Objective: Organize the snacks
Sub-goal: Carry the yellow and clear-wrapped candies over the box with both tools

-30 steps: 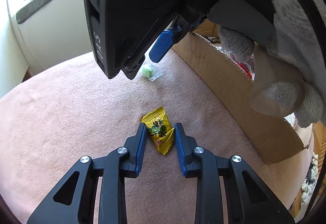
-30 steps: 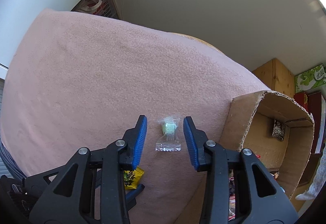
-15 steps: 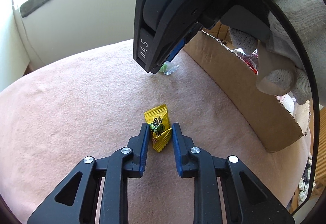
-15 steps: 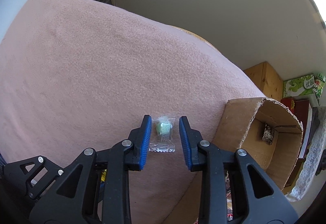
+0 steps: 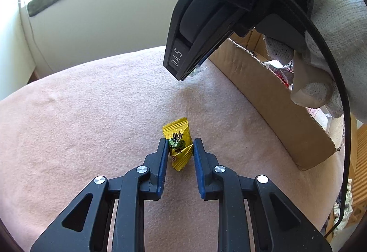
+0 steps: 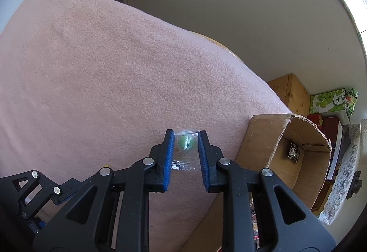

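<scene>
My left tool point(image 5: 180, 151) clamps the yellow candy point(image 5: 178, 144), my right tool point(image 6: 184, 148) the green candy point(image 6: 185, 143); I should lift both straight, then cross right to the box point(image 6: 263, 137).

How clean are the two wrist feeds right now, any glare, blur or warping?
Left wrist view: window top left blown out white, yellow candy sharp, cardboard box edge bowed by the fisheye. Right wrist view: evenly lit, glare at the top right, clear-wrapped green candy sharp, pink cloth bulges.
</scene>
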{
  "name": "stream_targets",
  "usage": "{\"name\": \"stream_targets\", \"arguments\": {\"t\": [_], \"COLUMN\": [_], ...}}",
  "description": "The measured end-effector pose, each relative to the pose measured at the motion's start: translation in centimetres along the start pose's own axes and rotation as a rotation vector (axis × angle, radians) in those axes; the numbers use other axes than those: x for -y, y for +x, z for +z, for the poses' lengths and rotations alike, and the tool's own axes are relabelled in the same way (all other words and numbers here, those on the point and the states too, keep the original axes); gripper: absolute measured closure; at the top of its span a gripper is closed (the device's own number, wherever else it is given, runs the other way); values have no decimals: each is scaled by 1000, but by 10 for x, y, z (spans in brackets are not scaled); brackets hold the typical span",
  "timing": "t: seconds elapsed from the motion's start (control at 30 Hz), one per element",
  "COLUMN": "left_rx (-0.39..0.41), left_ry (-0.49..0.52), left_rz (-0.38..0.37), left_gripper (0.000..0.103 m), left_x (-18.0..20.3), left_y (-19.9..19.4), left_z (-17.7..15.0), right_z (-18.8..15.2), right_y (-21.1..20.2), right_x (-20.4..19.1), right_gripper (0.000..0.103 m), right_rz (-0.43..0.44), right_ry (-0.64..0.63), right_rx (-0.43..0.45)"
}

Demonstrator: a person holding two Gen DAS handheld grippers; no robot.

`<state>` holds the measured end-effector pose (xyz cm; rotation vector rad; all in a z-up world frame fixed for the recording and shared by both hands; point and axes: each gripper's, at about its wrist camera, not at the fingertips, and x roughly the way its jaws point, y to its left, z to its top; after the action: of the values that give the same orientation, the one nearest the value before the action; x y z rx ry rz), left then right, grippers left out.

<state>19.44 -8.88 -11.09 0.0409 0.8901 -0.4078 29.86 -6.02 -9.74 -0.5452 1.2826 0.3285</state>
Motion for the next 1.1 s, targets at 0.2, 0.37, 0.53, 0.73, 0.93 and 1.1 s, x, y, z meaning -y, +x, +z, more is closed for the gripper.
{"name": "stream_targets", "arguments": {"t": [0.2, 0.37, 0.53, 0.73, 0.93, 1.1], "left_rx": [32, 62, 99, 133, 157, 168], "left_ry": [4, 27, 47, 71, 97, 119], "left_rz": [-1, -2, -12, -32, -66, -98], "left_gripper": [83, 83, 83, 83, 83, 83], "left_x": [8, 18, 31, 39, 61, 86], "left_y": [-28, -49, -68, -79, -90, -84], "left_z": [-6, -8, -9, -15, -10, 1], "right_z": [-14, -30, -48, -71, -94, -112], "right_y": [-26, -50, -65, -87, -97, -99], "right_x": [5, 11, 32, 52, 86, 117], "right_gripper": [81, 81, 81, 81, 81, 81], "right_rz": [18, 43, 62, 61, 48, 40], "right_ry": [24, 61, 100, 138, 199, 261], "right_rx": [48, 100, 152, 197, 229, 247]}}
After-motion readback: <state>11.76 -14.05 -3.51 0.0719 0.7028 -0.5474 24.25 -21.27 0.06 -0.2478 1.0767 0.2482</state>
